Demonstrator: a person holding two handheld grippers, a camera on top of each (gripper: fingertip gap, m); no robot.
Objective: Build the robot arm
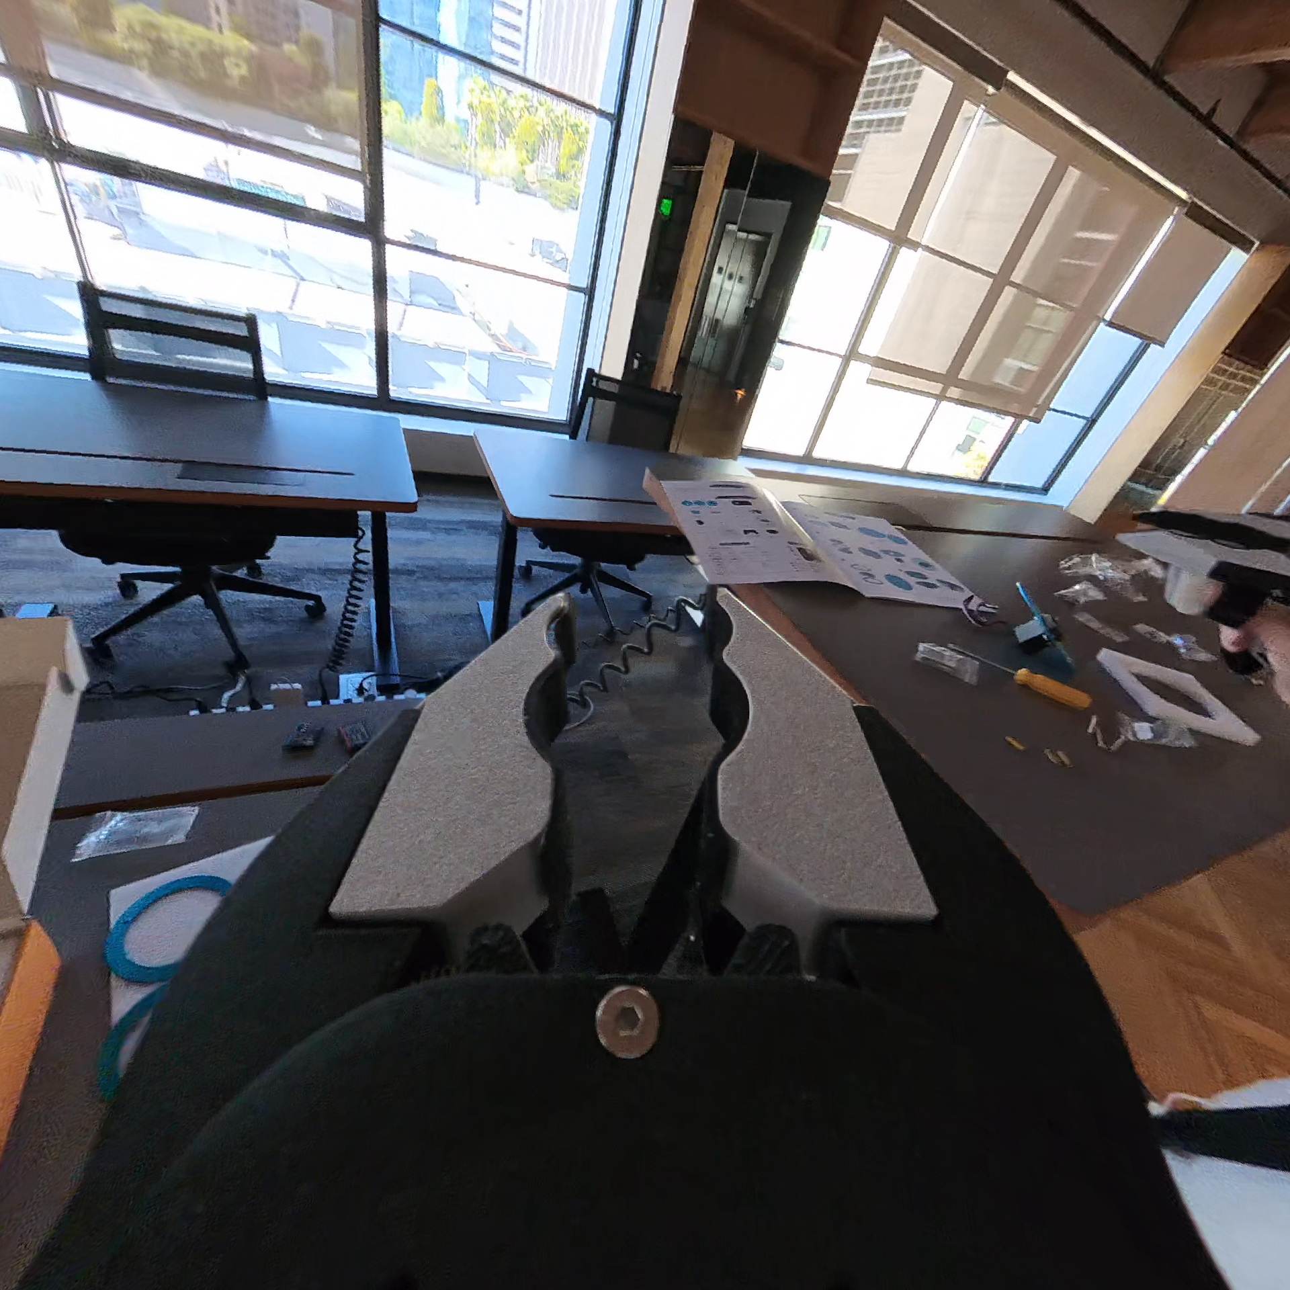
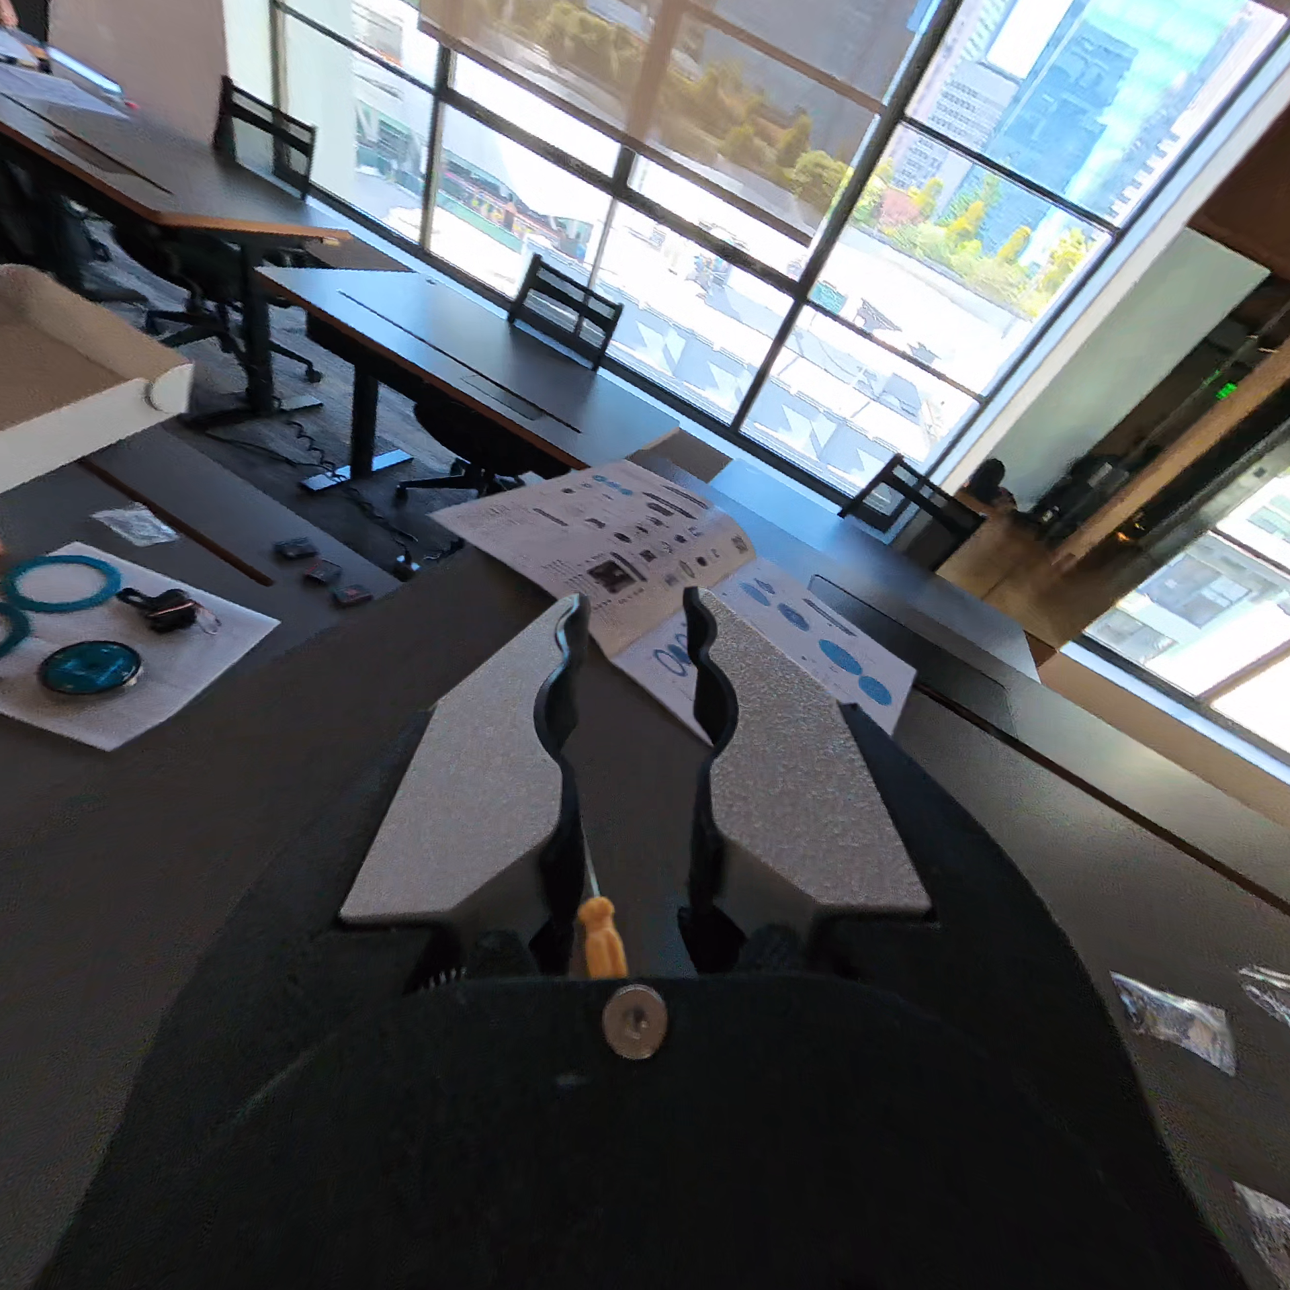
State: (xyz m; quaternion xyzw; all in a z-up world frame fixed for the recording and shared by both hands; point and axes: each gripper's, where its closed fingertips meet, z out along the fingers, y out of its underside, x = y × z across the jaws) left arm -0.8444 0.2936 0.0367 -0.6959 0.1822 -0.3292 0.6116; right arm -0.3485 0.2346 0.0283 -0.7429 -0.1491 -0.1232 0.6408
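Note:
My left gripper is open and empty, raised above the dark table and pointing toward the windows. My right gripper is open and empty, held over the dark table. A yellow-handled screwdriver lies on the table below it, showing between the finger bases; it also shows in the left wrist view. An open printed booklet lies just beyond the right fingertips and shows in the left wrist view. The right gripper shows at the far right of the left wrist view, with a hand on it.
Teal rings, a round teal disc and a black part lie on white paper. A white foam frame, clear plastic bags and small brass parts lie on the table. A cardboard box stands left. Desks and chairs stand behind. One gripper's finger ends stand about 50 cm off the other's.

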